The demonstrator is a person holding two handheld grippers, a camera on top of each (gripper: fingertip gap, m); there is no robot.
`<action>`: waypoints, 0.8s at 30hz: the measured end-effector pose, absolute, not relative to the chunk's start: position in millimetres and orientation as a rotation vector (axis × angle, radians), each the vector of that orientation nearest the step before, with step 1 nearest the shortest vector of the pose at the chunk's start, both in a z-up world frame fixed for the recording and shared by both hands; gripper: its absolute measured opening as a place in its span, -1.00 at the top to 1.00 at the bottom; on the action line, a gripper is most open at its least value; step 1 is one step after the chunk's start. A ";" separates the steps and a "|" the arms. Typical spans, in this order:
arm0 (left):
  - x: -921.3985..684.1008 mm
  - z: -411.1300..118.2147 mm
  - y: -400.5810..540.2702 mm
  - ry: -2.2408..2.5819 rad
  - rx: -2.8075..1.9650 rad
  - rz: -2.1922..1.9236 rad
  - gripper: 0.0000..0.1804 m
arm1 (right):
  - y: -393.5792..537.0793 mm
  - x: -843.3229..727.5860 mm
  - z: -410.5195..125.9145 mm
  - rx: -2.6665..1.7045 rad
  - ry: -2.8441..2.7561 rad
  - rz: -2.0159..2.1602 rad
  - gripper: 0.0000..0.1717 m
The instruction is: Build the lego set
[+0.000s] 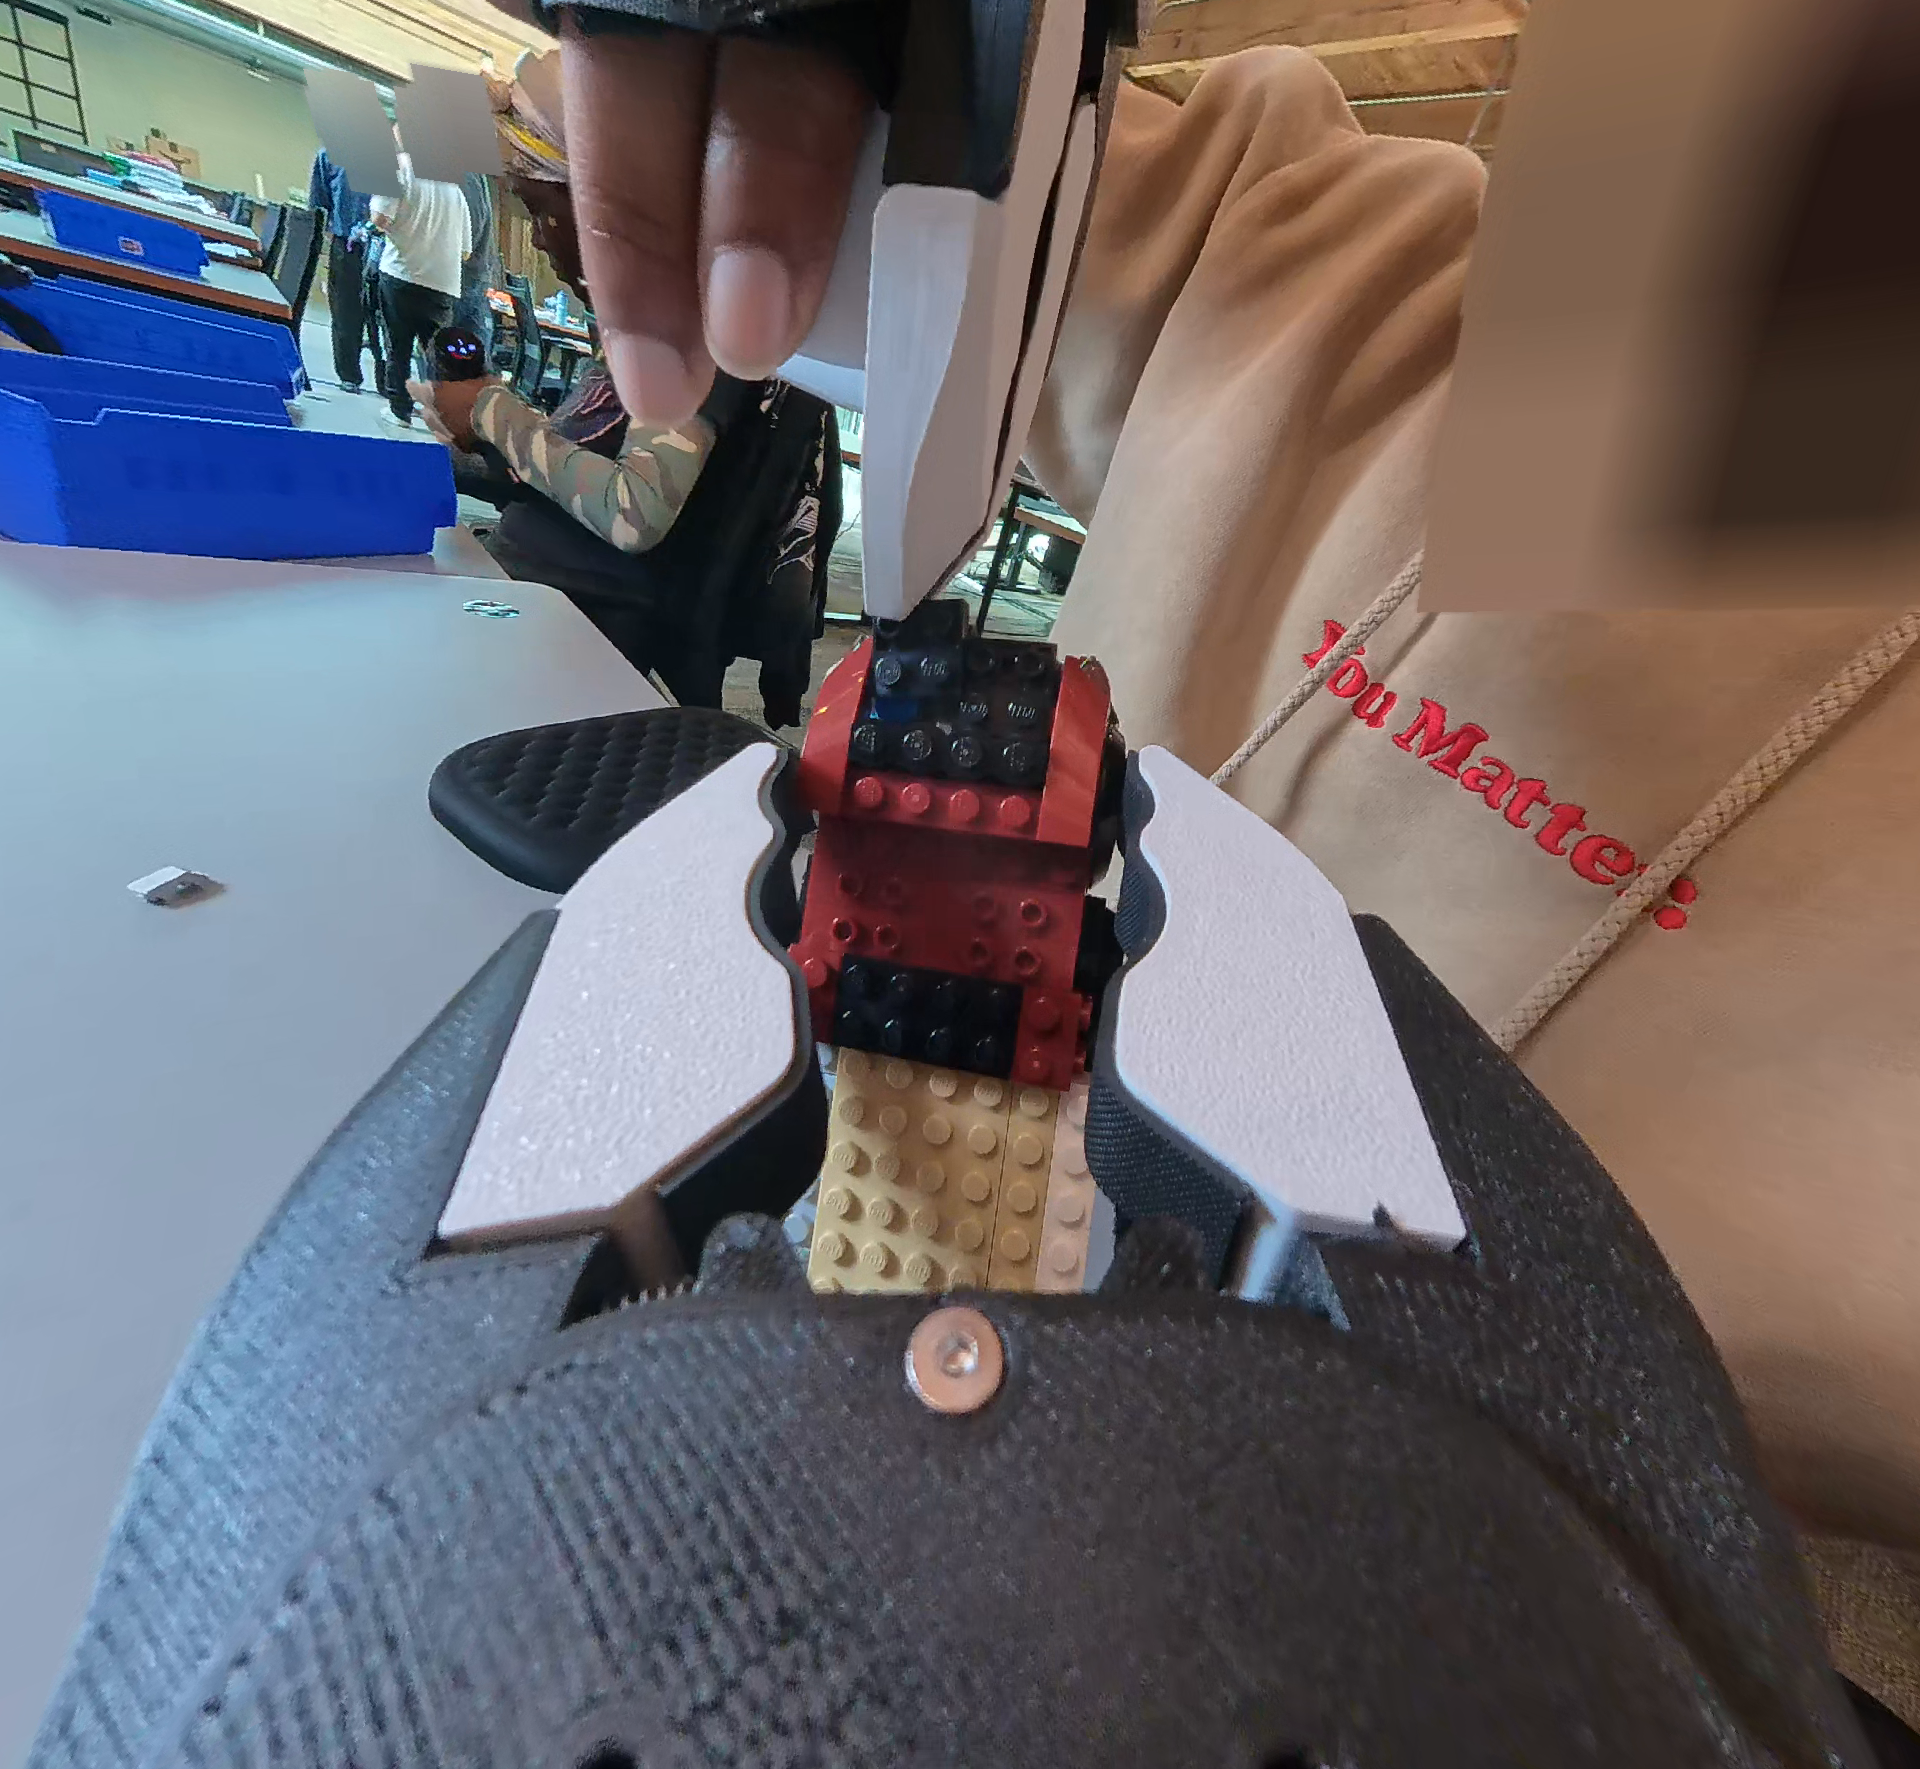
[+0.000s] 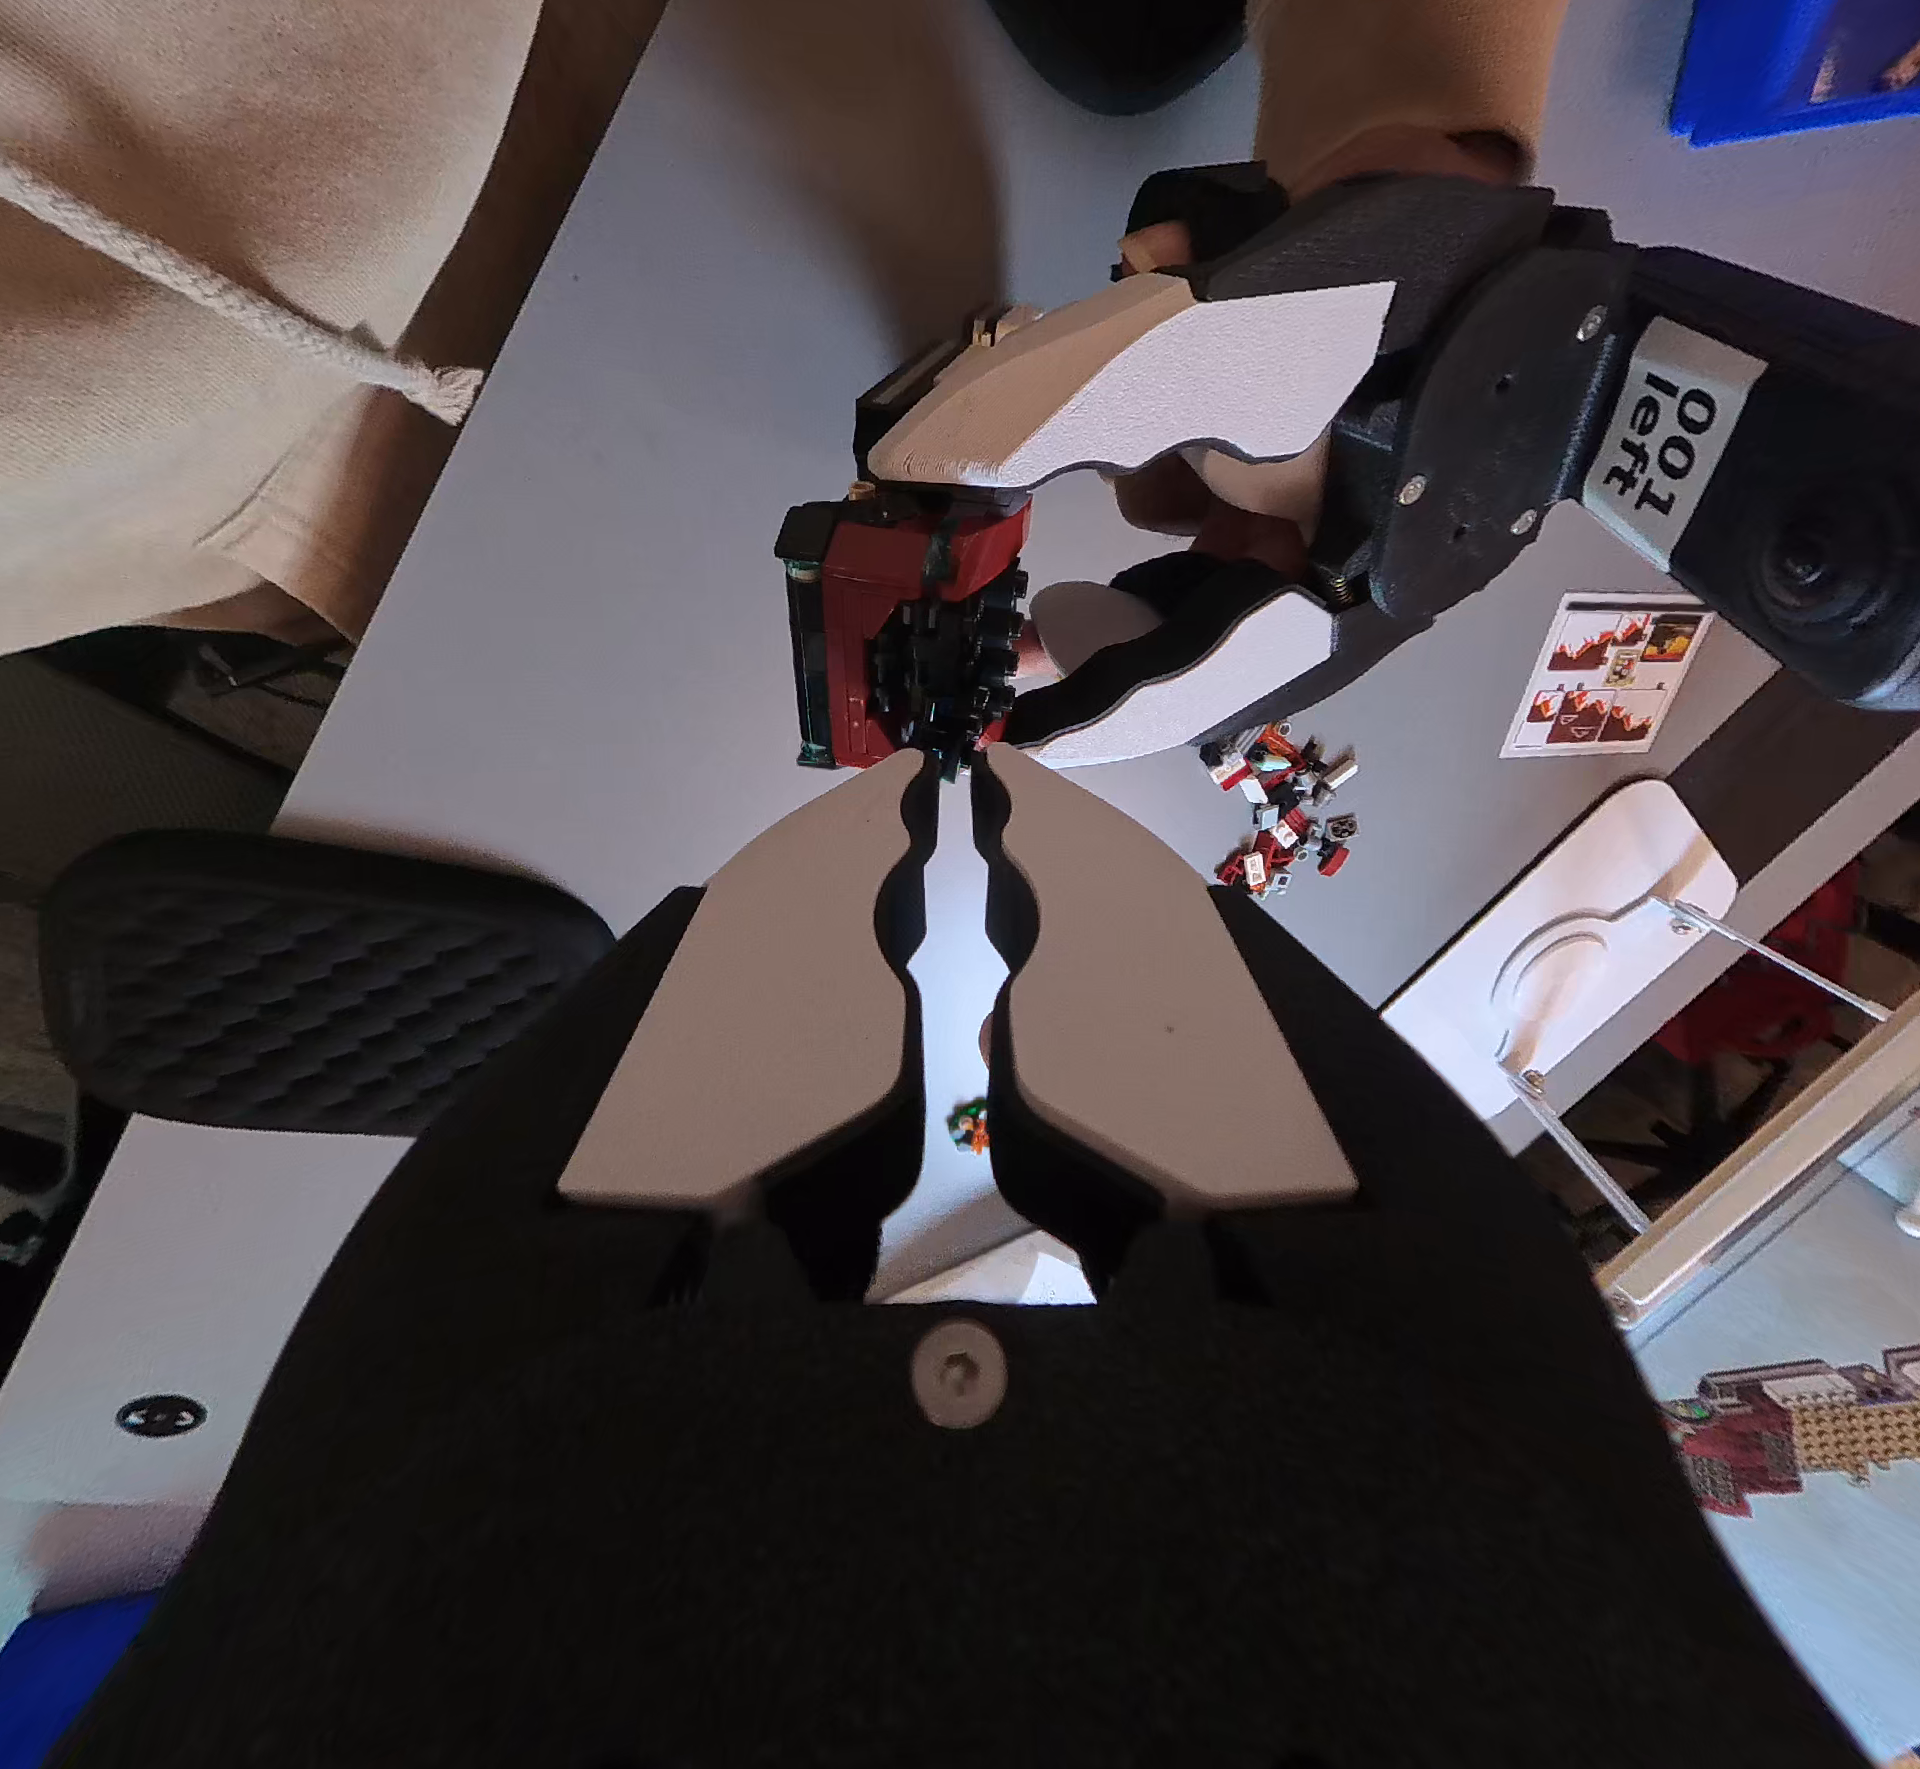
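My left gripper is shut on a brick model of dark red, black and tan parts, and holds it above the grey table. The right wrist view shows the left gripper with one finger on each side of the model. My right gripper is nearly closed, pinching a small black brick at the model's studded black end. In the left wrist view the right gripper comes down from above, and its white fingertip rests on that black brick.
A pile of loose small bricks, a printed sheet and a white stand lie on the table to the right. A tiny green and orange piece lies below my fingers. Blue bins stand far left. A black armrest is at the table edge.
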State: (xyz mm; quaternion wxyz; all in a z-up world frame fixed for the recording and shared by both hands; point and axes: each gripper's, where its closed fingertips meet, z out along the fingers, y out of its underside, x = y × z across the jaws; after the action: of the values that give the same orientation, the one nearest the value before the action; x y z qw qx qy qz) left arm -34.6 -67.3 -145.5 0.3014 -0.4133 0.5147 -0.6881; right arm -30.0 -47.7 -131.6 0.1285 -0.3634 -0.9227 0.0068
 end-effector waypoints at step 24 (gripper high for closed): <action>-36.0 -146.7 -64.2 1.354 -1.091 -1.822 0.34 | -48.6 -34.5 -126.6 -1.058 -2.617 0.115 0.96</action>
State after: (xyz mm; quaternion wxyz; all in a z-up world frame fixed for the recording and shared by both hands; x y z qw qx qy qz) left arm -36.0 -64.2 -146.7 0.3064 -0.4124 0.5118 -0.6886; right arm -34.5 -48.6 -126.6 0.1577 -0.3698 -0.9148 0.0401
